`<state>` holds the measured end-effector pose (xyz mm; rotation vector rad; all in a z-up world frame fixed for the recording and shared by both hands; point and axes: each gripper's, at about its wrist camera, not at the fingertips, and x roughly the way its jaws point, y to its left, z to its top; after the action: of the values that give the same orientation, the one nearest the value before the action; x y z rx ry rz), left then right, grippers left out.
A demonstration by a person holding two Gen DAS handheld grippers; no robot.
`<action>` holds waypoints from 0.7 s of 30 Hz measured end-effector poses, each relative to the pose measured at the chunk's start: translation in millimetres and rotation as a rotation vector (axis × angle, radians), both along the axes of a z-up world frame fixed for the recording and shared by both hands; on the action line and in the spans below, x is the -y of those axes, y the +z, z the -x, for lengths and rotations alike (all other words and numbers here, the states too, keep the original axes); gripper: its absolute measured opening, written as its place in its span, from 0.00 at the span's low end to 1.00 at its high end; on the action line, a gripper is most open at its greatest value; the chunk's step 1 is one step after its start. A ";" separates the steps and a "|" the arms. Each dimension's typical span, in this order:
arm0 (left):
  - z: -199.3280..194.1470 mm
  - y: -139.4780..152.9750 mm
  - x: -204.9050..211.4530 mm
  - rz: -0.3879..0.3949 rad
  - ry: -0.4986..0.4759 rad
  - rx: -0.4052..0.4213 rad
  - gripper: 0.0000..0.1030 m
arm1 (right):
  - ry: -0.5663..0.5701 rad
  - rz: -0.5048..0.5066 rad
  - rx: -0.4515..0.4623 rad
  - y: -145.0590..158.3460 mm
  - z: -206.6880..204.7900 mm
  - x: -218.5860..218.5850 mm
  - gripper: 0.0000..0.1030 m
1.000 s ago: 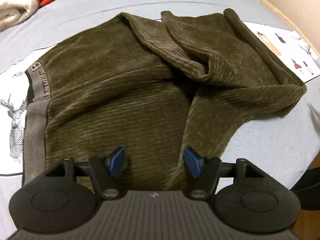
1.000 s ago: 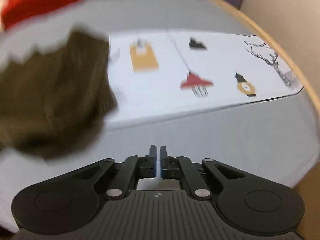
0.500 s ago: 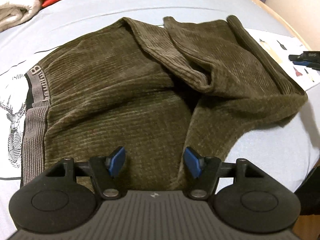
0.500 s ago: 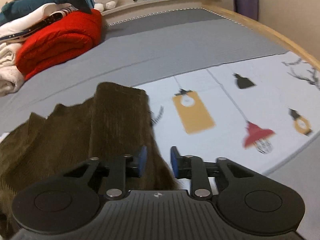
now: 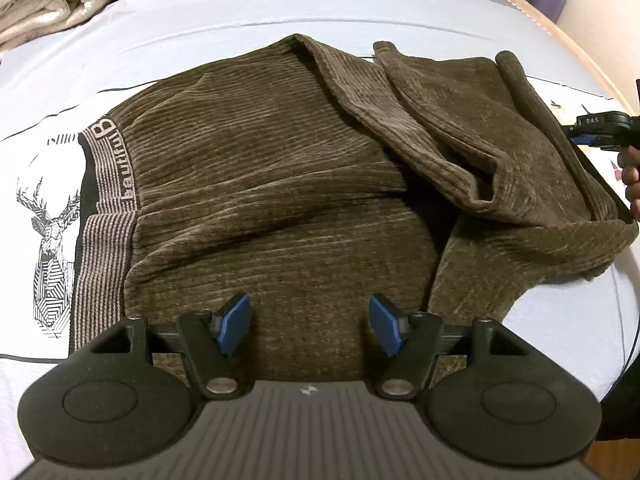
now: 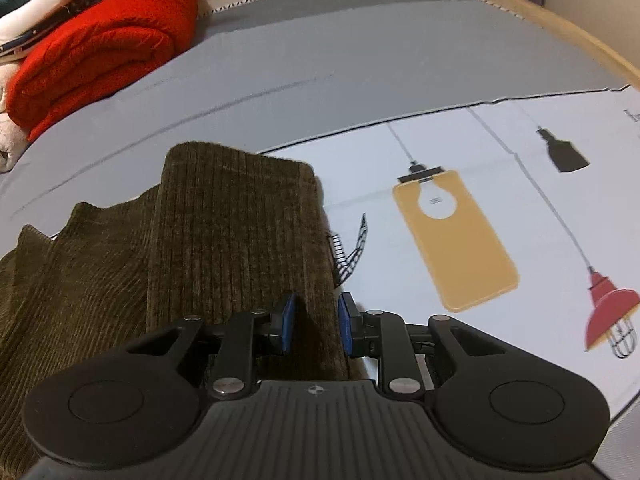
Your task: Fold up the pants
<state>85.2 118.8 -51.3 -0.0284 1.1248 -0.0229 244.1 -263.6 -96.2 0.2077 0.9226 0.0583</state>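
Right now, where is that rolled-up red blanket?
The rolled red blanket lies at the upper left of the right wrist view, on the grey bedsheet beyond the brown corduroy pants.

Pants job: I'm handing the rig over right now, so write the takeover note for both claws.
Left claw: open, empty, hovering over the near middle of the pants.
Right claw: jaws have just been opening; the folded leg edge sits between them, pads not pressing.
Pants: olive corduroy on the bed sheet, waistband on the left in the left wrist view, legs already doubled back in a loose, wrinkled fold.
Left to do: grip the fold edge, flatten it, and finish folding.
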 end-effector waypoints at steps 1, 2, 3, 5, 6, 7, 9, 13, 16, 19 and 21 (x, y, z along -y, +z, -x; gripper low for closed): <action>-0.7 0.2 -0.6 -0.003 0.001 0.002 0.69 | 0.002 0.006 -0.001 0.3 -0.1 -1.7 0.24; -1.2 0.4 -1.1 -0.004 0.003 0.004 0.69 | 0.011 0.014 0.003 2.2 0.9 -3.3 0.15; -1.6 0.7 -1.5 -0.004 0.005 0.005 0.69 | 0.017 0.019 0.009 4.7 2.0 -3.9 0.13; -1.8 0.5 -1.3 -0.008 0.007 0.005 0.69 | 0.018 0.013 0.034 13.6 8.2 -2.1 0.12; -1.4 0.0 -0.2 -0.012 0.004 0.003 0.69 | 0.016 0.011 0.049 18.3 11.6 -0.4 0.11; -0.7 -0.2 1.7 -0.018 -0.002 0.002 0.69 | 0.013 0.013 0.064 23.8 16.1 1.8 0.11; 2.3 1.4 6.5 -0.023 -0.016 0.009 0.69 | -0.003 0.008 0.098 36.6 28.4 9.7 0.10; 11.0 5.0 16.0 -0.028 -0.044 0.025 0.69 | -0.094 -0.013 0.175 65.7 60.3 41.8 0.10; 17.1 6.2 22.6 -0.035 -0.058 0.031 0.69 | -0.214 -0.028 0.217 83.6 92.6 79.8 0.09; 23.7 5.7 29.9 -0.045 -0.079 0.030 0.69 | -0.404 0.007 0.173 82.3 130.4 127.6 0.09; 27.1 4.5 34.5 -0.053 -0.098 0.028 0.69 | -0.496 0.038 0.105 68.3 154.3 156.3 0.08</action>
<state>58.1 84.2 -46.8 0.0742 1.0976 -0.0802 89.8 -420.0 -27.9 0.3894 0.7459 -0.4026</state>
